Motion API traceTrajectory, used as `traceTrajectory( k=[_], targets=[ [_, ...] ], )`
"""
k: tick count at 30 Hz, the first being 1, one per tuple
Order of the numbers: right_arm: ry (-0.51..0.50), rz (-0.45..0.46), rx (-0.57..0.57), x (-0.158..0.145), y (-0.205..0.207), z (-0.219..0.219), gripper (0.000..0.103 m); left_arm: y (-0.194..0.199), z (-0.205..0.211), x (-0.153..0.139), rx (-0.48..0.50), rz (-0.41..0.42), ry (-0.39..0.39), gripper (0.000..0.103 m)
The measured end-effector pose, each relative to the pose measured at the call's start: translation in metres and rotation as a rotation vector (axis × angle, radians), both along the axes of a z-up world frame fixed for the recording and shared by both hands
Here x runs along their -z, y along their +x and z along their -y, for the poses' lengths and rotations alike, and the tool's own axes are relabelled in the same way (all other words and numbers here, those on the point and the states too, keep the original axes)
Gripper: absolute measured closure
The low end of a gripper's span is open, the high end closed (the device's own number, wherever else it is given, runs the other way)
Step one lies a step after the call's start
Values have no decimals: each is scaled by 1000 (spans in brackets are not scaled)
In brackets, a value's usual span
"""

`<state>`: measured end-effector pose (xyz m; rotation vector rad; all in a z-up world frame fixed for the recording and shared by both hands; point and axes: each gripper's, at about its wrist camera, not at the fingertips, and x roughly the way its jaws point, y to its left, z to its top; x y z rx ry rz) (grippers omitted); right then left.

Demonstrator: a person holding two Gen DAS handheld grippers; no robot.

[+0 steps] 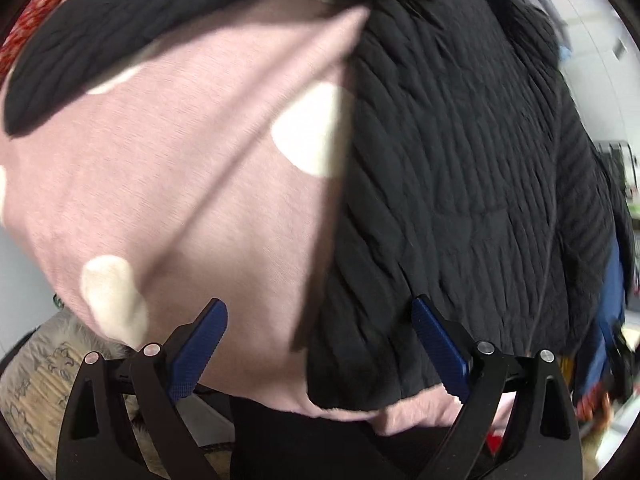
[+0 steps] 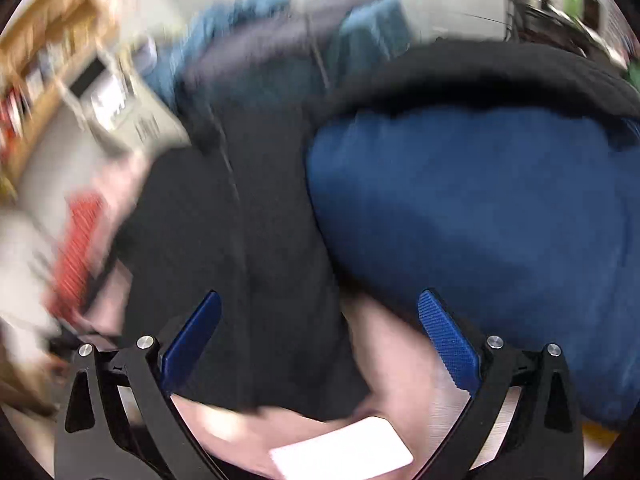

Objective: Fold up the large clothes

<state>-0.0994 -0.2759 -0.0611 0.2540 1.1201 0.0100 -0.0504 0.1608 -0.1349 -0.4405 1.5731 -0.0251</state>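
In the left wrist view a black textured knit garment (image 1: 472, 184) lies over a pink fabric with white spots (image 1: 168, 184). My left gripper (image 1: 320, 344) is open, its blue pads spread wide right over the edge where black meets pink; nothing sits between them. The right wrist view is blurred by motion. It shows the black garment (image 2: 248, 248) beside a dark blue garment (image 2: 472, 220), with pink fabric (image 2: 392, 368) below. My right gripper (image 2: 320, 340) is open and empty above the black garment.
A red patterned cloth (image 1: 28, 28) shows at the top left of the left view and a patterned beige surface (image 1: 36, 372) at the lower left. In the right view, a blue-grey clothes heap (image 2: 288, 40) lies behind, with wooden shelving (image 2: 48, 28) and a red item (image 2: 76, 248) at left.
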Motion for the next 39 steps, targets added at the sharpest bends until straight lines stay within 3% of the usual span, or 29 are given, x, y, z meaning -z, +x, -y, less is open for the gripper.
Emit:
traceTrajectory(
  k=[6, 12, 14, 15, 16, 17, 18, 19, 20, 21, 22, 25, 28, 33, 36, 39],
  targets=[
    [-75, -122, -47, 47, 3, -9, 5, -4, 15, -1, 89, 34, -56, 12],
    [0, -194, 20, 77, 7, 1, 5, 7, 41, 21, 137, 12, -79, 12],
    [11, -223, -7, 82, 12, -9, 13, 14, 61, 28, 164, 7, -92, 13],
    [23, -238, -31, 86, 13, -16, 27, 15, 68, 32, 180, 0, -69, 14],
    [45, -255, -45, 89, 13, -21, 47, 16, 77, 34, 210, 0, -37, 17],
    [61, -272, -46, 90, 18, -22, 55, 15, 82, 34, 240, 2, 1, 20],
    [72, -287, -35, 93, 17, -24, 65, 14, 86, 33, 266, 4, 26, 31],
    [91, -285, -28, 93, 13, -25, 72, 13, 87, 28, 291, 17, 22, 45],
    [108, -278, -25, 91, 12, -25, 75, 13, 85, 23, 291, 24, 13, 51],
    [124, -271, -24, 88, 10, -25, 79, 14, 82, 18, 284, 27, 6, 68],
    [140, -267, -26, 85, 9, -25, 85, 16, 76, 9, 272, 36, -6, 79],
    [189, -231, -57, 66, 4, -30, 90, 23, 63, -30, 264, 109, -55, 87],
    [251, -189, -90, 39, -8, -32, 92, 29, 55, -74, 308, 199, -18, 89],
    [432, -117, -119, -5, -24, -44, 93, 30, 11, -132, 287, 289, 21, 90],
    [426, -133, -196, -13, -38, -62, 93, 20, -13, -128, 293, 260, 63, 90],
    [320, -241, -228, 10, -54, -75, 93, 4, -26, -81, 244, 148, 43, 90]
  ],
)
